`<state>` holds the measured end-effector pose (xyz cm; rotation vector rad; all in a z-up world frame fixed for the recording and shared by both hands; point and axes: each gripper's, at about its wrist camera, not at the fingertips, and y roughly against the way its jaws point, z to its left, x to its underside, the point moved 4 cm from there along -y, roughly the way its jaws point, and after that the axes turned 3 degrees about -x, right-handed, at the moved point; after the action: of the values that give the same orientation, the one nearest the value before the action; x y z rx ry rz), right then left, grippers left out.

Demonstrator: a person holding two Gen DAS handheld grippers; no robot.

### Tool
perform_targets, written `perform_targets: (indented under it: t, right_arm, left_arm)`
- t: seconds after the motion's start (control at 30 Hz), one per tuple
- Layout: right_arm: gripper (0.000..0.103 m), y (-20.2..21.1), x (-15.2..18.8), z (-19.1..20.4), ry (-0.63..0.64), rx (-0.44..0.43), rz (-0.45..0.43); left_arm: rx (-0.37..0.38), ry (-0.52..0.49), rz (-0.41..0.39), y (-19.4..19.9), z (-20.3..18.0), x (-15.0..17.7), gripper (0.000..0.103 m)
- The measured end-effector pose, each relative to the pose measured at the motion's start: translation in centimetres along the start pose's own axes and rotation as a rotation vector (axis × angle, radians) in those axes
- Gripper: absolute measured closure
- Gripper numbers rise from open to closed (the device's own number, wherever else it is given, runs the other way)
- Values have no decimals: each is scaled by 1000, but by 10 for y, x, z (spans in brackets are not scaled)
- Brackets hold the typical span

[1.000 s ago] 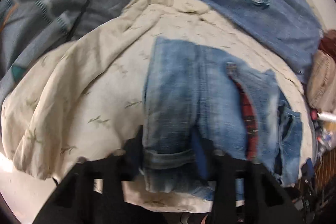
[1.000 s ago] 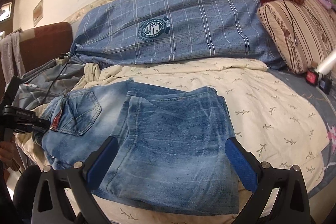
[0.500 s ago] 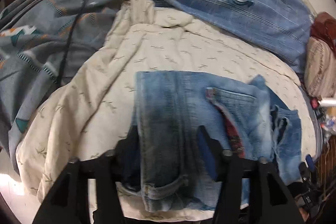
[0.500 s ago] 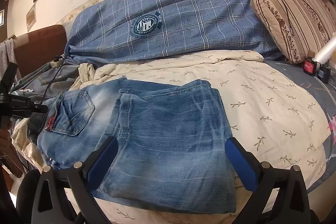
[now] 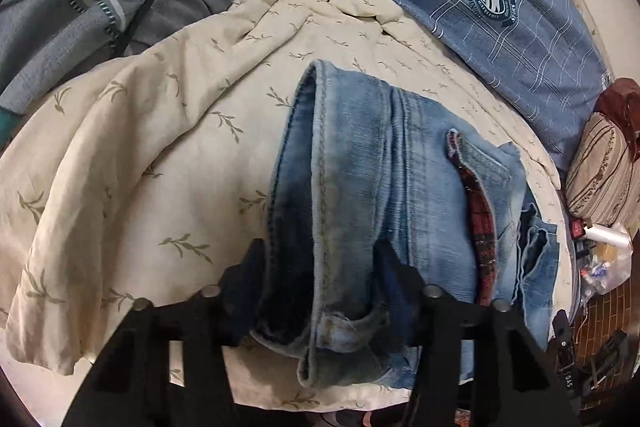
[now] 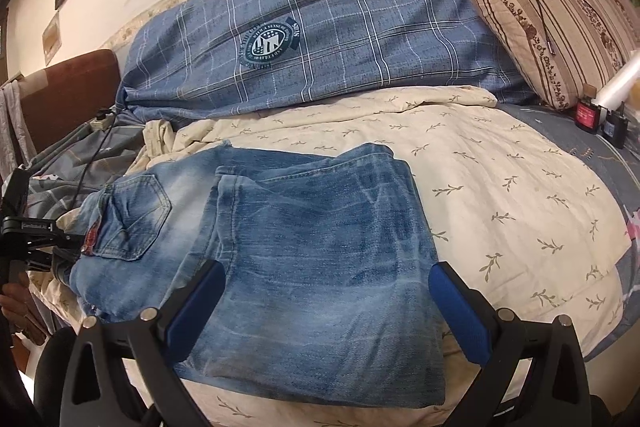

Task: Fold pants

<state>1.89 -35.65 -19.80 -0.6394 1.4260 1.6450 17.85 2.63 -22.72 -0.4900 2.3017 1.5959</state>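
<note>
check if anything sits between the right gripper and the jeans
Nothing visible does. The right gripper hangs open just over the folded jeans, bare denim showing between its fingers. The striped pillow lies well off to the side.

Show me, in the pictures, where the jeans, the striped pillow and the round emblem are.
jeans (image 6: pixel 320 259), right wrist view, folded leg panel.
striped pillow (image 6: pixel 560 27), right wrist view, its front face.
round emblem (image 6: pixel 266 45), right wrist view, badge centre.

The folded jeans lie on the sheet. Behind them lies a long bolster. A pillow sits at its right end.
</note>
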Motion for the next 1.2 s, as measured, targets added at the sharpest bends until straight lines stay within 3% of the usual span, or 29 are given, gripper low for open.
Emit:
perform_targets:
  t: [0.1, 0.2, 0.33, 0.37, 0.4, 0.47, 0.53, 0.63, 0.7, 0.77, 0.93, 1.1, 1.13, 1.2]
  right_arm:
    - [0, -1, 0, -2, -19, 0, 3]
    - [0, -2, 0, -4, -27, 0, 9]
    - [0, -1, 0, -5, -29, 2, 7]
    - [0, -1, 0, -5, -30, 2, 7]
    - [0, -1, 0, -6, -30, 2, 6]
    - [0, -1, 0, -6, -33, 2, 7]
    - [0, -1, 0, -6, -35, 0, 9]
    - [0, -2, 0, -7, -36, 1, 7]
    - [0, -2, -1, -7, -40, 0, 9]
    - [0, -2, -1, -8, -45, -1, 8]
    - [0, -2, -2, -12, -63, 1, 3]
    - [1, -2, -4, -18, -102, -18, -5]
    - [4, -4, -4, -17, -111, -44, 0]
    - [25, -8, -3, -10, -94, -103, 25]
  left_arm:
    - [20, -12, 0, 5, -9, -1, 79]
    - [29, -20, -2, 10, -18, -2, 87]
    - [7, -33, -7, 8, -17, -4, 86]
    - [6, -9, -2, 4, -13, -5, 78]
    - [0, 7, -1, 2, -9, -5, 59]
    - [-63, 15, 9, -7, -4, -6, 31]
    - [-70, 5, -4, -8, -4, -4, 31]
    - [-70, -22, -16, -6, -10, -2, 44]
    - [-58, -45, -27, -2, -16, -3, 74]
    - [-52, -72, -42, 4, -23, -3, 88]
    - [-119, -157, -107, 19, -43, -2, 92]
    - [-102, -212, -182, 51, -68, -3, 92]
    - [-91, -223, -198, 59, -74, -4, 92]
    - [-74, -243, -224, 72, -86, -4, 92]
